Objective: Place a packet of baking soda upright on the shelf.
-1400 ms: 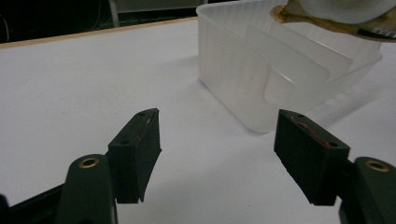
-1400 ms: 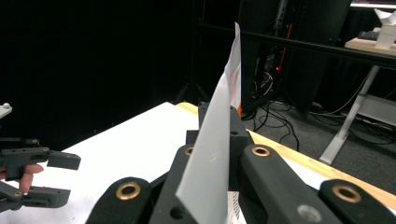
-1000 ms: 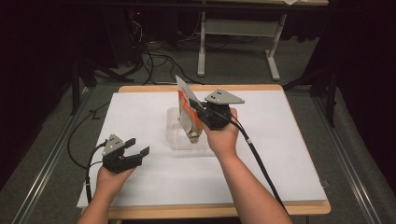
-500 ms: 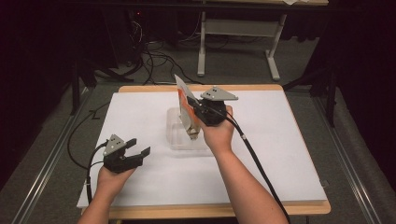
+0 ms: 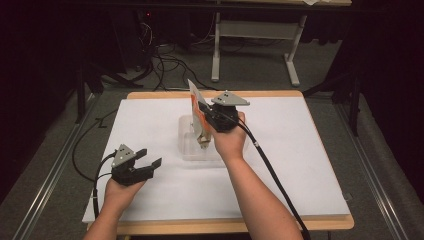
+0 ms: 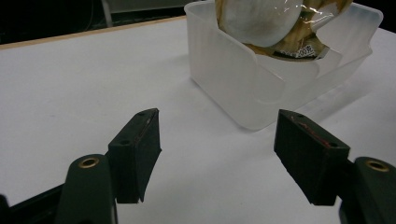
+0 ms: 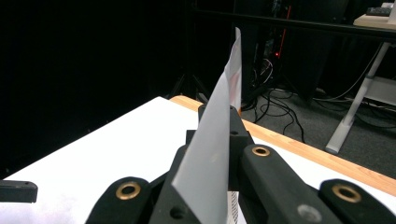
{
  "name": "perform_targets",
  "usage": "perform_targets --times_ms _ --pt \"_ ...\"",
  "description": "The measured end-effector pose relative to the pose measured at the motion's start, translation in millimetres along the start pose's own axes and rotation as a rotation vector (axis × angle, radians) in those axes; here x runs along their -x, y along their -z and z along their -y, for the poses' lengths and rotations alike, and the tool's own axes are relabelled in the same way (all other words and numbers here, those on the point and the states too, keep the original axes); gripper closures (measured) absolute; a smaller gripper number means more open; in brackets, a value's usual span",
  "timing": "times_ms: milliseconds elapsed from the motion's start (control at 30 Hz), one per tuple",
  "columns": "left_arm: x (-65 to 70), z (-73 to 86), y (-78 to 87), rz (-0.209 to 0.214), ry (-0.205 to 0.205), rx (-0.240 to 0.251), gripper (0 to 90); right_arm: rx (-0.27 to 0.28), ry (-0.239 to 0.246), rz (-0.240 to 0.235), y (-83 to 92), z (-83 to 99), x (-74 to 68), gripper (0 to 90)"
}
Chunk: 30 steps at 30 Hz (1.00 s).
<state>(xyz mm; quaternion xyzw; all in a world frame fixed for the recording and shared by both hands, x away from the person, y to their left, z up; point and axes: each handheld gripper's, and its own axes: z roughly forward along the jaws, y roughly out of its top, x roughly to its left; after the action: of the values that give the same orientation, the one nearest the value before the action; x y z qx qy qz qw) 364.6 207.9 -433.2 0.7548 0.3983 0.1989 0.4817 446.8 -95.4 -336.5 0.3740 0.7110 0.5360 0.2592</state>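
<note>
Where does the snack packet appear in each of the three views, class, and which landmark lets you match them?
High view: the snack packet stands at table centre, pinched by the right hand-held gripper, its lower end in the clear plastic tub.
Left gripper view: top right, its bottom inside the tub.
Right gripper view: centre, edge-on between the jaws.
Shared landmark: the white table surface.

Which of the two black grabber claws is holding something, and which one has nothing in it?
The right gripper is clamped on a flat white-and-orange packet above the clear plastic tub. The left gripper is open, with nothing between its jaws.
</note>
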Motion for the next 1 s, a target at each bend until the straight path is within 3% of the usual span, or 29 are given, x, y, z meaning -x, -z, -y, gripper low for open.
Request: perform_targets --times_ms 333,1000 --pt "-0.1 0.1 -0.1 0.002 0.001 0.003 31.9 -0.023 0.031 -0.001 -10.5 7.1 -6.3 90.0" --pt "0.9 0.3 -1.4 -0.003 -0.005 -0.004 31.9 -0.065 0.046 -0.021 -20.9 24.2 -16.6 90.0"
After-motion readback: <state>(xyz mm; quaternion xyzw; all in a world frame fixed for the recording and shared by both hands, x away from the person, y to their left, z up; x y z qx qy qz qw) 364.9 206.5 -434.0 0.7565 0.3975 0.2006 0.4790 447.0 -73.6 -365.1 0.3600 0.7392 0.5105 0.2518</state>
